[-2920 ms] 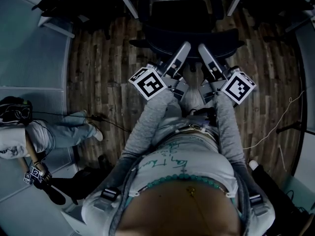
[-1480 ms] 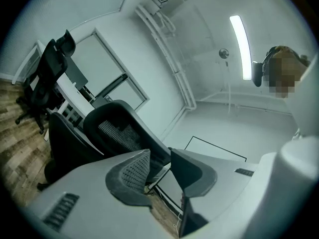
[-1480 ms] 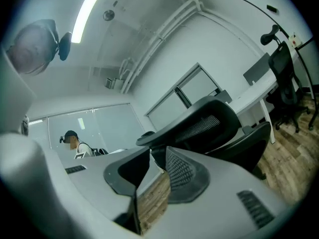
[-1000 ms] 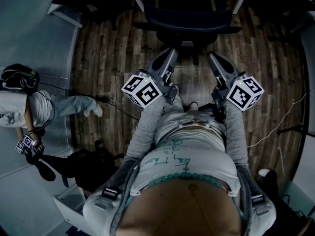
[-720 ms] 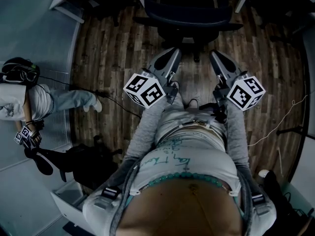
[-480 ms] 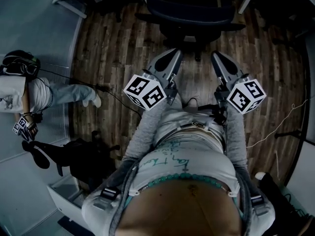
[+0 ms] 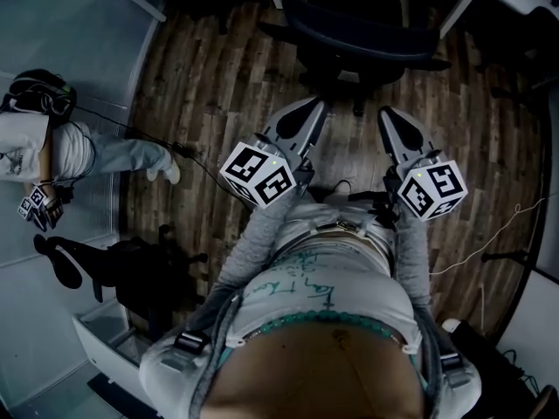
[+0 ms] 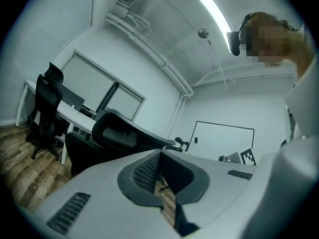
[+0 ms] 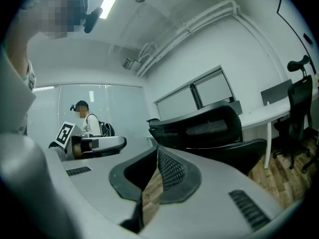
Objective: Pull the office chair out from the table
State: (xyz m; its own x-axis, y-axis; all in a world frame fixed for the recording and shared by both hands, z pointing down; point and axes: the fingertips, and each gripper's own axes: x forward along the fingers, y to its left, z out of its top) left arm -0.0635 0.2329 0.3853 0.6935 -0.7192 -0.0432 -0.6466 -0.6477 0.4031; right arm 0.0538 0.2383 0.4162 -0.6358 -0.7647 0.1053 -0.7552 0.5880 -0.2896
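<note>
Two tools pressed together, empty: left tool (image 7: 306, 116), right tool (image 7: 391, 122). The office chair (image 7: 360, 33) is probably heavy but free-rolling; grip its stiff backrest rim, not mesh.

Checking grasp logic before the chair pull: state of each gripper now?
Grey left gripper: shut, holding nothing, clear of the black mesh-backed office chair.
Grey right gripper: shut, holding nothing.

You wore a pale grey long-sleeved top (image 7: 367, 293) with green scrawled lettering (image 7: 301, 282) across the front and dark buckled straps (image 7: 188, 340) at both shoulders. Your left gripper (image 7: 313, 105) and right gripper (image 7: 385, 114) were smooth grey shells, each bearing a white cube (image 7: 258, 175) of black square markers.
</note>
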